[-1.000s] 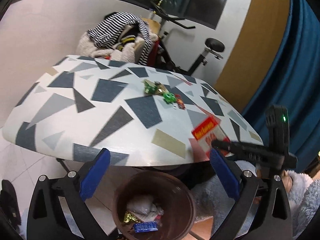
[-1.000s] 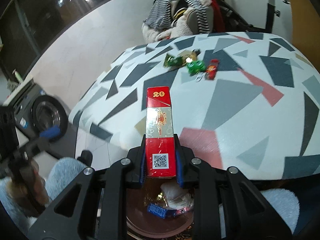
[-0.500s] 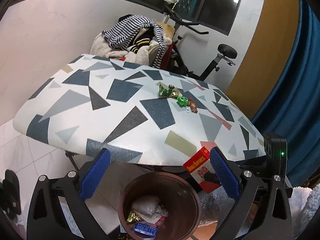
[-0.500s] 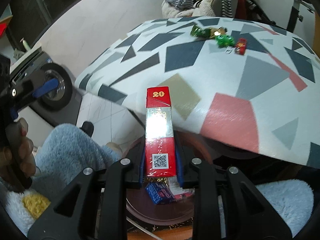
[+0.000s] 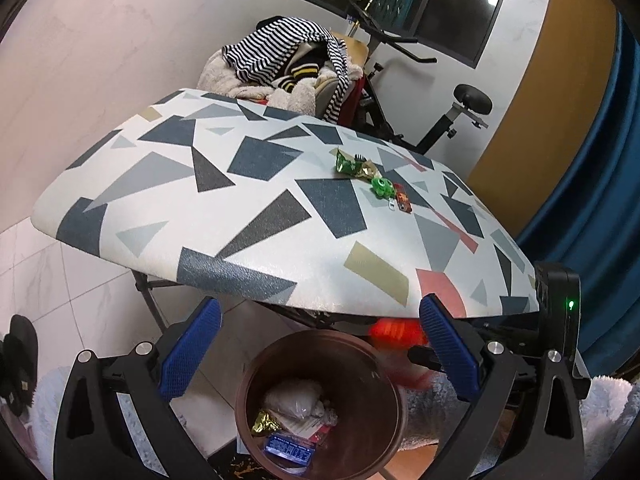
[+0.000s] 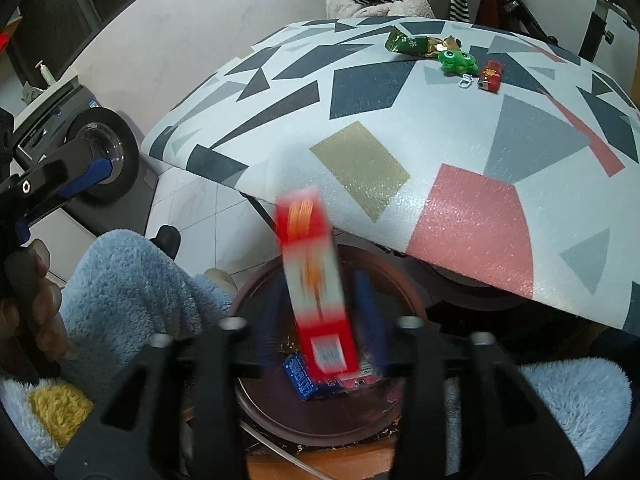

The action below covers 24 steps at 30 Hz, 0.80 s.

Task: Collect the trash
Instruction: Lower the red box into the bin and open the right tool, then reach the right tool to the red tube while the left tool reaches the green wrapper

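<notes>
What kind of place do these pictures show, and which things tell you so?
Most likely a room in a home. An exercise bike stands behind the patterned table, clothes are piled on a chair beside it, and a front-loading washing machine stands by the wall.

The bench (image 5: 256,216), white with grey, blue, tan and pink shapes, carries a green wrapper (image 5: 349,165), a green toy (image 5: 381,186) and a small red pack (image 5: 402,197), close together.
</notes>
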Motion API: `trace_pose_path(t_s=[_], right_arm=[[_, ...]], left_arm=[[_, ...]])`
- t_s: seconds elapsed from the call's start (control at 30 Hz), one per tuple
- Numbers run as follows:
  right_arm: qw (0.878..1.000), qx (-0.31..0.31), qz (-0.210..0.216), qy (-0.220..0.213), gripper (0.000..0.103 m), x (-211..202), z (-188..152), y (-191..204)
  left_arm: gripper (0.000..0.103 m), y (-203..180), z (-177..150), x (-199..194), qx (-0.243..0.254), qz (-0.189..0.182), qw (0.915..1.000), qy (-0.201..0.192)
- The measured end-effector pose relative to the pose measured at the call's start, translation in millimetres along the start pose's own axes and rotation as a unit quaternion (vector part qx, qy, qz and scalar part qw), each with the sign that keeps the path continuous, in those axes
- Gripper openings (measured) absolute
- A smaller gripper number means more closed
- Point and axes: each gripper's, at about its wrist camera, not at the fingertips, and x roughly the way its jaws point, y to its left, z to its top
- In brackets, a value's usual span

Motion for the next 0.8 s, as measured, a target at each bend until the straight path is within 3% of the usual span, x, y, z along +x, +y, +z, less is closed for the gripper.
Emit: trace_pose_path(t_s=[0.03, 0.1, 0.2, 0.8], right_arm=[[1.000, 0.001, 0.000, 0.000, 0.060, 0, 0, 0], [1.000, 0.008, -0.006, -0.003, 0.079, 1, 0, -3], [1.000, 0.017, -0.011, -0.005, 0.092, 0, -1, -5], [0.999, 0.033, -0.022, -0.029, 0.095, -9, 4, -15]], left_arm=[[0.097, -1, -1, 1, 0.002, 0.000, 1.0000, 0.001], [0.097, -3, -2, 2, 0.006, -0.002, 1.0000, 0.004], [0.097, -4, -2, 4, 0.010, -0.002, 0.9999, 0.007], [0.097, -2, -3, 6, 0.005, -0.011, 0.9999, 0.005]])
